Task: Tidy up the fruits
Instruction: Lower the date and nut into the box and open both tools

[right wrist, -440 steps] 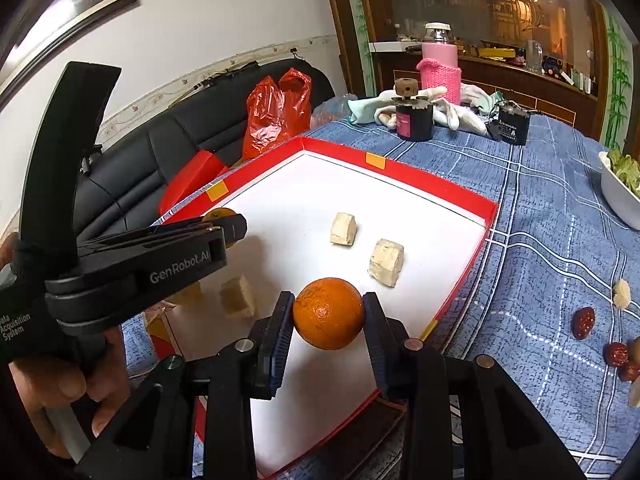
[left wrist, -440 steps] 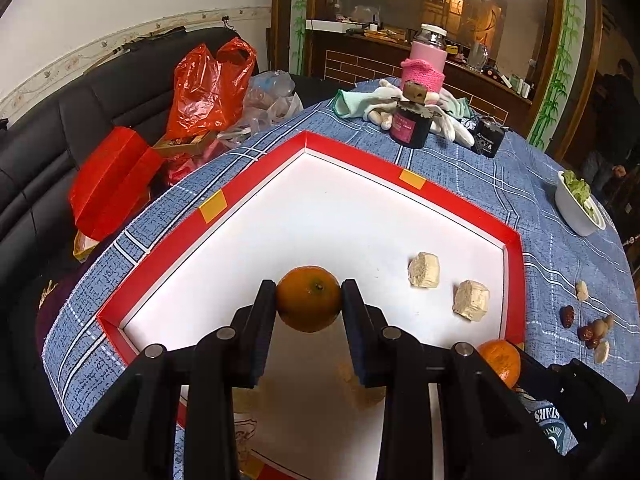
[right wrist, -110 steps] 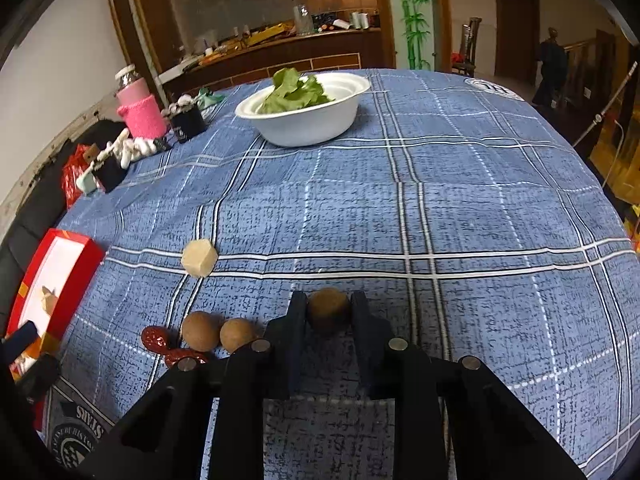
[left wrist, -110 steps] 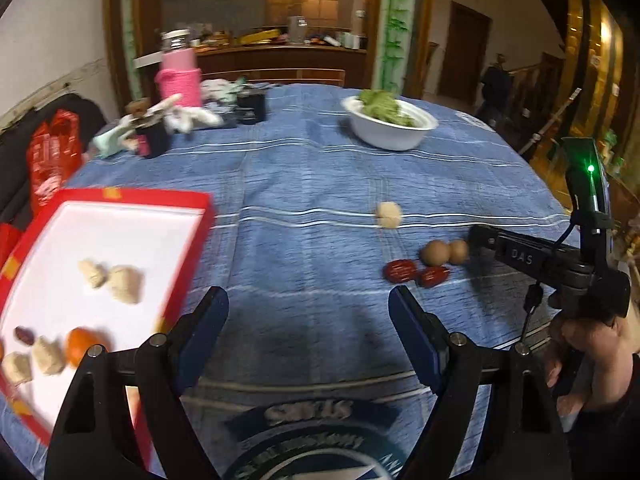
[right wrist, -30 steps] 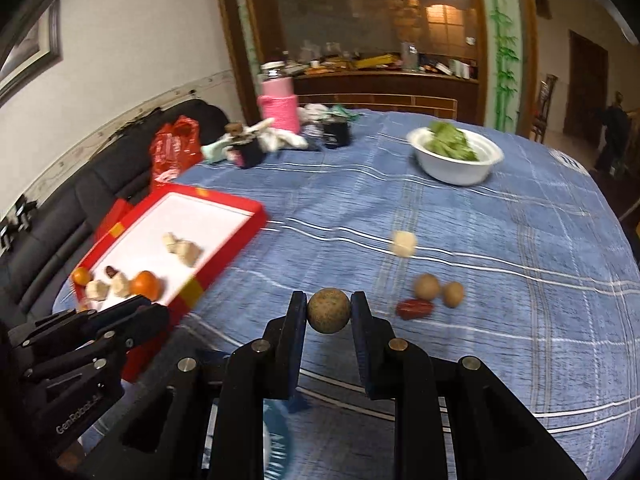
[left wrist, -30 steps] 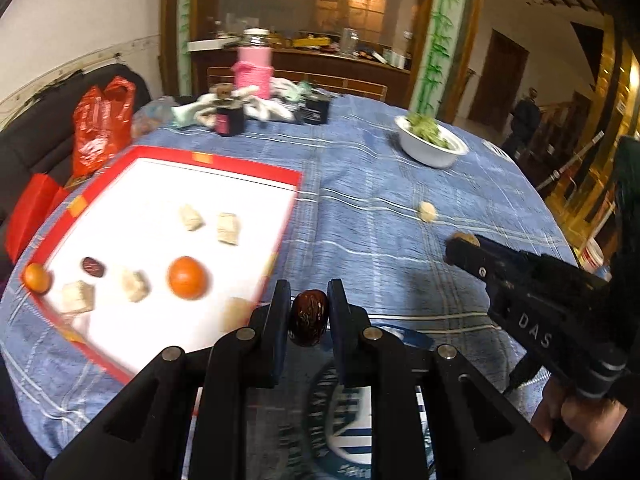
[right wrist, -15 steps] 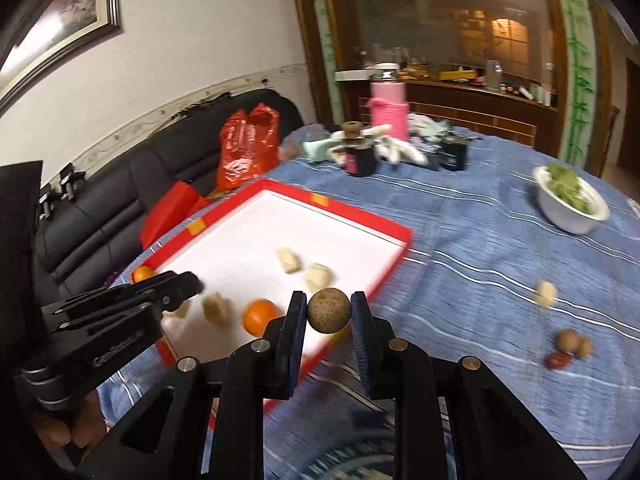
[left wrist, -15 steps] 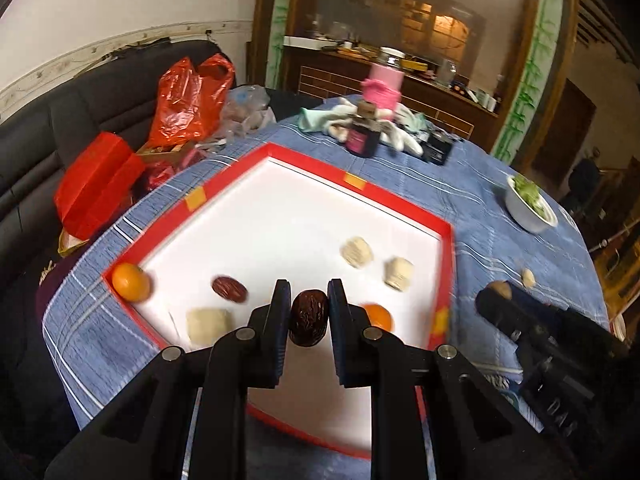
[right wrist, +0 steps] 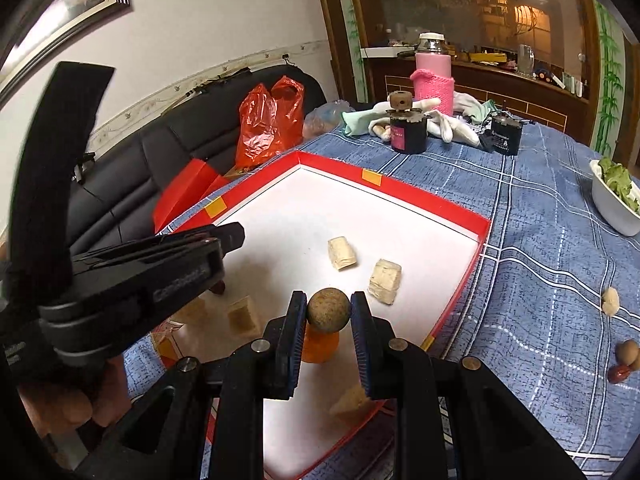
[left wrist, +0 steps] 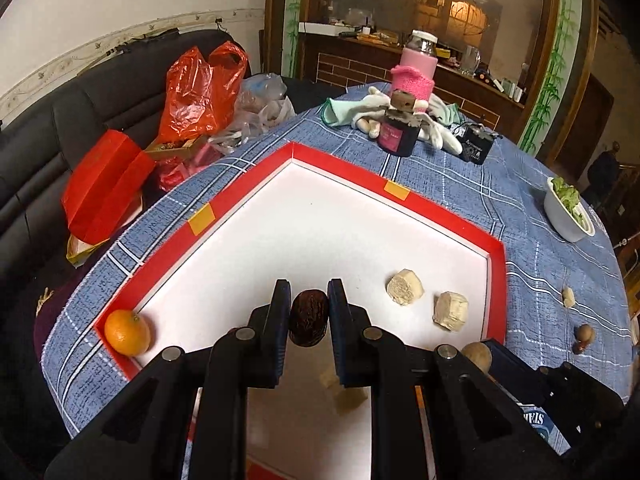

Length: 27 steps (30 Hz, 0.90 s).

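Note:
My left gripper [left wrist: 309, 316] is shut on a dark red date [left wrist: 309, 322] and holds it over the near part of the red-rimmed white tray [left wrist: 340, 166]. An orange [left wrist: 127, 332] lies in the tray's left corner. My right gripper [right wrist: 328, 312] is shut on a round brown longan [right wrist: 329, 309] above a second orange [right wrist: 320, 346] in the tray [right wrist: 400, 196]. Pale food cubes [right wrist: 342, 253] lie in the tray. The left gripper's side [right wrist: 132, 264] shows in the right wrist view.
On the blue cloth to the right lie a pale cube [right wrist: 610, 301], a longan [right wrist: 627, 352] and a red date [right wrist: 618, 374]. A white bowl of greens [right wrist: 618, 200] stands far right. A jar [right wrist: 408, 130], pink bottle [right wrist: 434, 80] and gloves stand behind the tray. Red bags [left wrist: 200, 88] lie on the sofa.
Both grippers have moved closer over the tray, still holding the date and the longan. The date lying in the tray is now hidden behind my left gripper.

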Each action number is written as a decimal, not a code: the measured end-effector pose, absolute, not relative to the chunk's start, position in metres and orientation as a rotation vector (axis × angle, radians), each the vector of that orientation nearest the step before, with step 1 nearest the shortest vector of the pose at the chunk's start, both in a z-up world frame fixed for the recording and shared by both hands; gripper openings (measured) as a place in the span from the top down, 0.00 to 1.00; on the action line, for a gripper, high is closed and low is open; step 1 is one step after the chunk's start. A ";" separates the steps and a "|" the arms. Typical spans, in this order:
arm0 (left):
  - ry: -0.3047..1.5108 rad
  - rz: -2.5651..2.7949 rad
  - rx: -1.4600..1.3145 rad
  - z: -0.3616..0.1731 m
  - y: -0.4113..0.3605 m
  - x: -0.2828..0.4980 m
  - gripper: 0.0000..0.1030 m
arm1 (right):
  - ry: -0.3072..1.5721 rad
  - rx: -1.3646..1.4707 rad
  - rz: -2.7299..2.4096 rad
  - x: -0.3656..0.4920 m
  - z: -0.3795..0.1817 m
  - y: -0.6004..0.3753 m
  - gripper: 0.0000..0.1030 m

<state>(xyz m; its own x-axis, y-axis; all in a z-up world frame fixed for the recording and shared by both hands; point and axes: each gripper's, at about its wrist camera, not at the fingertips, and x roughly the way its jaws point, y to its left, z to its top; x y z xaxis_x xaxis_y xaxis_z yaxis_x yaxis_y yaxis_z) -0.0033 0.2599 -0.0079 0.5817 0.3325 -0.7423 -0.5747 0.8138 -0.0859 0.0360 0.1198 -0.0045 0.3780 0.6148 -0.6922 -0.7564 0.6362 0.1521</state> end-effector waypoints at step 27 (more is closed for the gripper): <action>0.792 0.594 -0.279 -0.005 0.255 0.000 0.38 | 0.784 -0.181 0.861 0.046 -0.005 0.110 0.60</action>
<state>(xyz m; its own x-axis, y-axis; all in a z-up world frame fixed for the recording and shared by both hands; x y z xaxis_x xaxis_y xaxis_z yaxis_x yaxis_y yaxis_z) -0.0002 0.2551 -0.0052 0.5520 0.3931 -0.7353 -0.5956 0.8031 -0.0178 0.0456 0.1102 -0.0050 0.3964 0.6123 -0.6841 -0.7383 0.6555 0.1589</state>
